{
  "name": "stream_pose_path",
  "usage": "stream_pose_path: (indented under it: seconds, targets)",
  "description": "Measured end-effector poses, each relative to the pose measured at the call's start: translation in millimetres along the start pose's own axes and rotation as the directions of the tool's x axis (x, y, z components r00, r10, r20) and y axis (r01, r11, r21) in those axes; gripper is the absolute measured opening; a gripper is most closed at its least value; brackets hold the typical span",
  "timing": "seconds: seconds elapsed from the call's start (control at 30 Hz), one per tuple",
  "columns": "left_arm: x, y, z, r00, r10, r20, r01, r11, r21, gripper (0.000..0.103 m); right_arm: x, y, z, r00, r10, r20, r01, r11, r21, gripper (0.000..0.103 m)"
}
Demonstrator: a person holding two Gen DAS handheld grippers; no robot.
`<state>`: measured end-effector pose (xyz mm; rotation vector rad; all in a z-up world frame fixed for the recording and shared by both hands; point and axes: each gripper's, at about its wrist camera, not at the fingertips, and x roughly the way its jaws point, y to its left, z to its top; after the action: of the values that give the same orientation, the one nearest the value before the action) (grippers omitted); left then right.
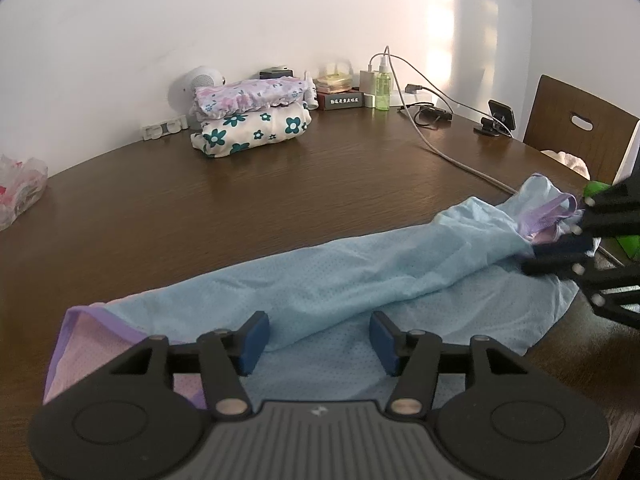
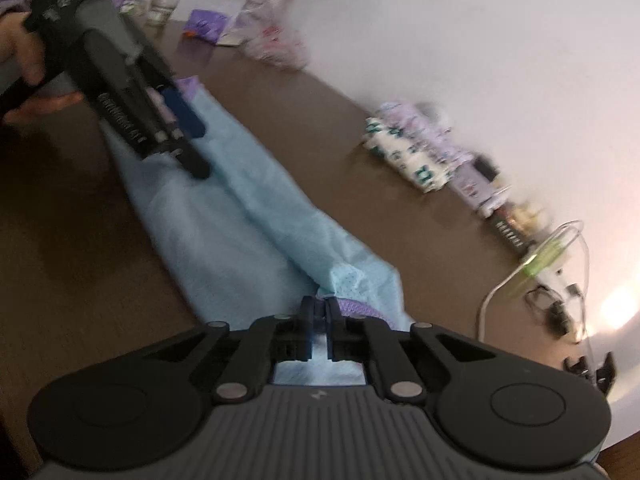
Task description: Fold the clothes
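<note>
Left tool (image 1: 316, 338) spread wide over blue garment (image 1: 320, 292), right tool (image 2: 319, 316) level, pinching its purple-trimmed end

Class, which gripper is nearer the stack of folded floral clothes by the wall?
Left. The left gripper faces the stack of folded floral clothes across bare table; the right gripper grips the blue garment further away.

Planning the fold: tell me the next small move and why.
Probably close the left tool on the garment beneath it. Its fingers stand open over the purple-trimmed end, while the right tool is already shut on the far end. With both ends held, the long, rumpled cloth could be lifted and folded on the table.
</note>
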<state>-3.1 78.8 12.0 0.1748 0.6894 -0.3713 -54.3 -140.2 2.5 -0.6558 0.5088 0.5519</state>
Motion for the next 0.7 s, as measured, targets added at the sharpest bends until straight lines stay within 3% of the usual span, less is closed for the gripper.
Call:
stream_pose_path:
  seconds: [0.07, 0.1, 0.17, 0.2, 0.23, 0.3, 0.33, 0.4, 0.43, 0.57, 0.7]
  targets:
    - [-1.0, 2.7, 0.5, 1.000, -0.014, -0.002, 0.014, 1.000, -0.015, 0.056, -5.4, -2.5, -1.9, 1.000, 0.012, 0.003, -0.012, 0.999, 0.039, 0.006]
    - [-6.3, 12.5, 1.9, 0.997, -0.069, 0.021, 0.071, 0.994, -0.084, 0.055, -8.8, -4.5, -2.2, 1.000, 0.012, 0.007, -0.013, 0.998, 0.061, 0.009]
    - [-17.5, 33.3, 4.8, 0.981, -0.178, 0.082, 0.193, 0.955, -0.224, 0.055, -24.0, -14.6, 0.2, 0.998, 0.033, 0.062, -0.041, 0.991, 0.125, 0.016]
    - [-24.0, 44.2, 5.6, 0.973, -0.192, 0.124, 0.221, 0.931, -0.292, 0.057, -32.4, -20.1, 1.6, 0.995, 0.044, 0.093, -0.058, 0.986, 0.157, 0.031]
    - [-30.5, 55.1, 6.4, 0.966, -0.199, 0.168, 0.248, 0.901, -0.357, 0.060, -39.5, -27.0, 3.3, 0.990, 0.050, 0.132, -0.075, 0.977, 0.198, 0.039]
    - [-29.9, 57.3, 11.7, 0.991, -0.041, 0.129, 0.085, 0.931, -0.355, 0.060, -40.7, -40.1, 6.3, 0.985, 0.036, 0.170, -0.084, 0.956, 0.280, 0.038]
    - [-24.5, 54.8, 13.5, 0.995, 0.024, 0.099, 0.011, 0.943, -0.332, 0.058, -33.5, -46.4, 8.1, 0.987, 0.015, 0.159, -0.067, 0.943, 0.325, 0.038]
    - [-8.8, 51.9, 16.0, 0.991, 0.134, 0.016, -0.121, 0.939, -0.321, 0.051, -14.3, -51.8, 9.3, 0.994, -0.024, 0.110, -0.020, 0.925, 0.380, 0.032]
    - [-4.1, 52.3, 15.7, 0.988, 0.155, -0.006, -0.148, 0.934, -0.326, 0.046, -4.9, -53.0, 8.9, 0.996, -0.021, 0.081, -0.014, 0.915, 0.402, 0.030]
    - [5.3, 56.4, 14.1, 0.979, 0.200, -0.048, -0.204, 0.917, -0.342, 0.047, 16.8, -49.5, 2.5, 1.000, 0.012, -0.018, -0.002, 0.893, 0.450, 0.029]
    - [6.1, 62.5, 12.7, 0.975, 0.215, -0.048, -0.218, 0.909, -0.354, 0.047, 12.0, -43.2, -6.4, 1.000, 0.015, -0.026, -0.001, 0.880, 0.474, 0.033]
